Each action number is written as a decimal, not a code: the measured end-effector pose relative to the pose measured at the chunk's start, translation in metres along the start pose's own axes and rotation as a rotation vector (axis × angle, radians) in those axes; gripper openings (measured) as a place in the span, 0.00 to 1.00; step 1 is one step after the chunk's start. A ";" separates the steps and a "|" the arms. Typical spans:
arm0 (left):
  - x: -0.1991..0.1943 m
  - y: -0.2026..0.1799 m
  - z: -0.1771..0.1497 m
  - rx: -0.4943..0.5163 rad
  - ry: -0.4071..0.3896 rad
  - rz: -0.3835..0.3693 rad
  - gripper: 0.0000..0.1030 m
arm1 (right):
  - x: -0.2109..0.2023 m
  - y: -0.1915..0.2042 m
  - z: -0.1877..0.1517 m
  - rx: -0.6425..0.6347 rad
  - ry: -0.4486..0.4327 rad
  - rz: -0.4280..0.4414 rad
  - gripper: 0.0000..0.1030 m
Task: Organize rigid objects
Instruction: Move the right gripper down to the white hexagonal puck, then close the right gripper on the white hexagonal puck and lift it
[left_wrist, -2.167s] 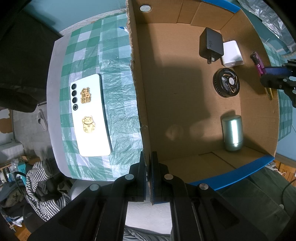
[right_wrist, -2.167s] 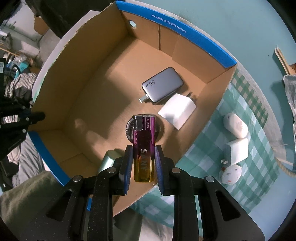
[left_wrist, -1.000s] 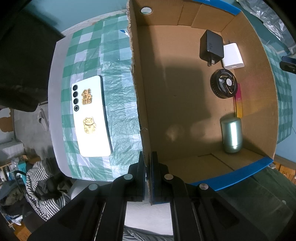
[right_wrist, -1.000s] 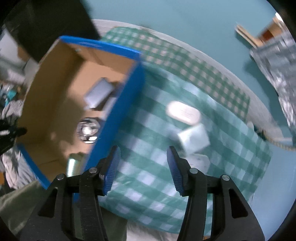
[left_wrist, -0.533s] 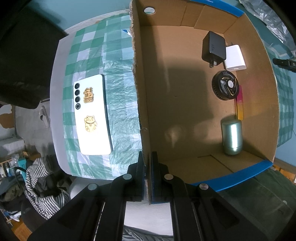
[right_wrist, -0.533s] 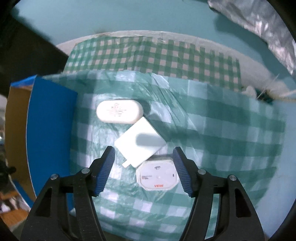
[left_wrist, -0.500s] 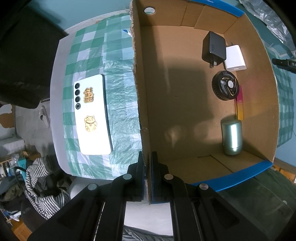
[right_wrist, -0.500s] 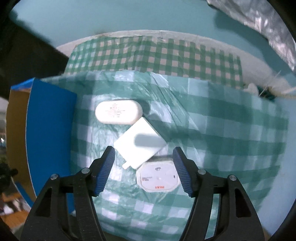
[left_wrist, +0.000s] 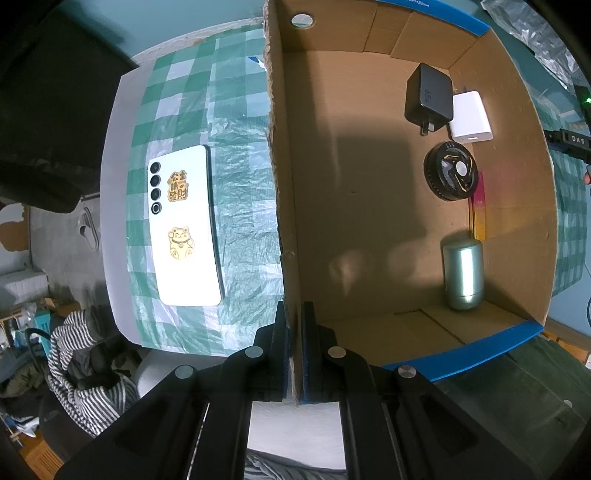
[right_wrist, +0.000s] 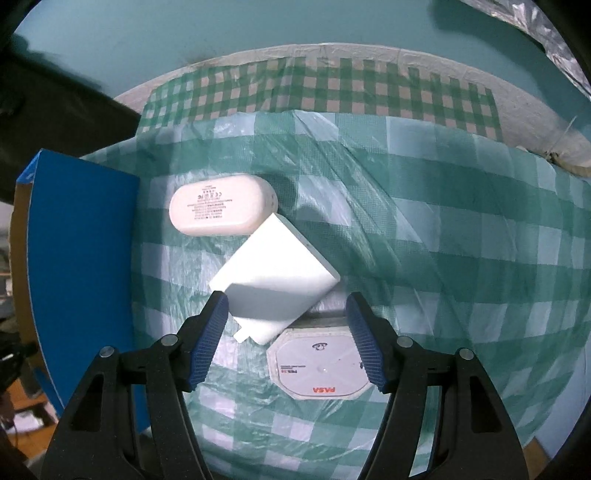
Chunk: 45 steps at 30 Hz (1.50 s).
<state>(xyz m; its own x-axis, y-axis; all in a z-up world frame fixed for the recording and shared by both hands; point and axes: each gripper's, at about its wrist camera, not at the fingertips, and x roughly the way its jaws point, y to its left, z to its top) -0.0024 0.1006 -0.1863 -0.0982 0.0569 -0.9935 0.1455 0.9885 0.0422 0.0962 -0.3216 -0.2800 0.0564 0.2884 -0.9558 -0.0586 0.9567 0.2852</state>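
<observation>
My left gripper (left_wrist: 293, 332) is shut on the near end of the cardboard box's left wall (left_wrist: 280, 184). Inside the box lie a black charger (left_wrist: 428, 98), a white charger (left_wrist: 471, 118), a round black gadget (left_wrist: 450, 175), a pink-and-yellow lighter (left_wrist: 479, 210) and a green metal cylinder (left_wrist: 463, 275). My right gripper (right_wrist: 286, 302) is open and hangs over the checked cloth outside the box. Its blue pads straddle a white square charger (right_wrist: 275, 280) without touching it. An oval white adapter (right_wrist: 221, 210) and an octagonal white plug (right_wrist: 321, 369) lie against that charger.
A white phone (left_wrist: 183, 225) with gold stickers lies on the green checked cloth left of the box. The box's blue outer wall (right_wrist: 81, 258) stands close to the left of the chargers. Striped clothing (left_wrist: 85, 373) lies below the table's edge.
My right gripper let the lighter go inside the box, swung out over the cloth, opened wider and sank towards the white chargers. The left gripper kept its hold.
</observation>
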 end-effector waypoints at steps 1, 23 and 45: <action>0.000 0.000 0.000 0.000 0.000 0.000 0.04 | 0.000 0.000 -0.001 0.003 0.007 0.000 0.65; 0.001 0.000 0.001 0.020 0.000 -0.006 0.04 | 0.027 0.041 -0.066 -0.254 0.148 -0.206 0.65; 0.001 -0.002 0.001 0.023 -0.003 -0.006 0.04 | 0.024 0.069 -0.065 -0.266 0.165 -0.235 0.52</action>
<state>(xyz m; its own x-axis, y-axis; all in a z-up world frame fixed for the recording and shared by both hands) -0.0016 0.0986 -0.1876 -0.0957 0.0509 -0.9941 0.1671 0.9853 0.0344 0.0288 -0.2511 -0.2882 -0.0613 0.0321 -0.9976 -0.3205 0.9459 0.0501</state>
